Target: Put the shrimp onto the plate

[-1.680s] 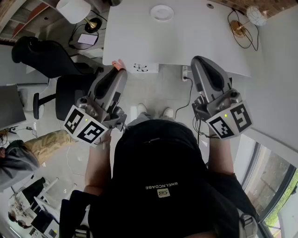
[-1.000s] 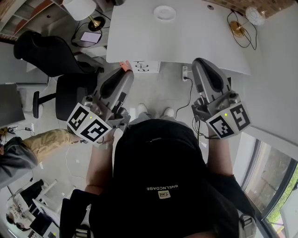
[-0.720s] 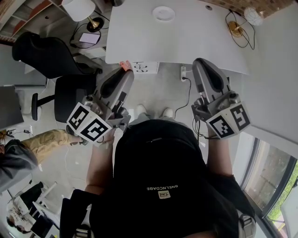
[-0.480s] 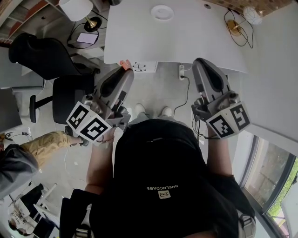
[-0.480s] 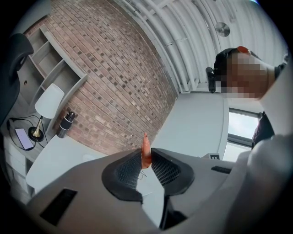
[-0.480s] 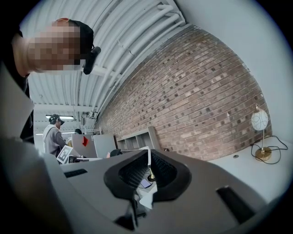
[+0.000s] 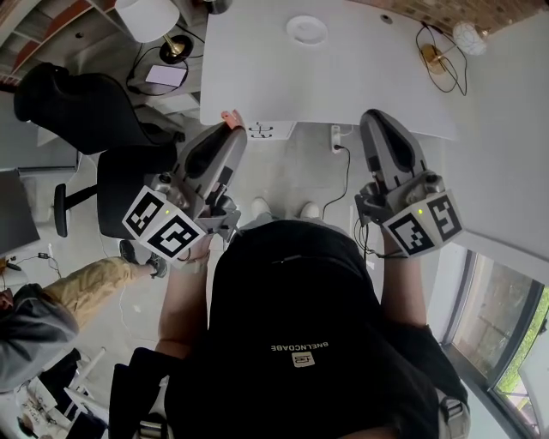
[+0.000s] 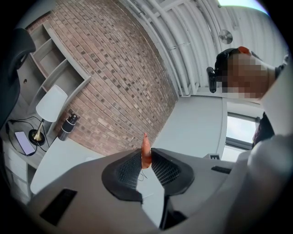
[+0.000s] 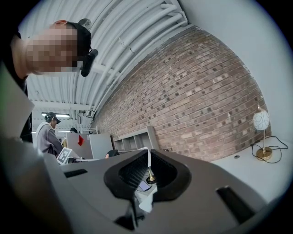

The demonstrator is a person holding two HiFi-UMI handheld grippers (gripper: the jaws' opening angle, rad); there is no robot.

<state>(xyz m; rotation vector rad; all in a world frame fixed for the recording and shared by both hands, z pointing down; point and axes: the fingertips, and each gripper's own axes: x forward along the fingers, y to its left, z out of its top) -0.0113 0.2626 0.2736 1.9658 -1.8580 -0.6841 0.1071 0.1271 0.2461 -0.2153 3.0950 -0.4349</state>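
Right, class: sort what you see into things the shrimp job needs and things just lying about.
For the job:
shrimp, clamped in the left gripper
plate

Just lying about:
shaded lamp
globe lamp
phone
chair
bottle
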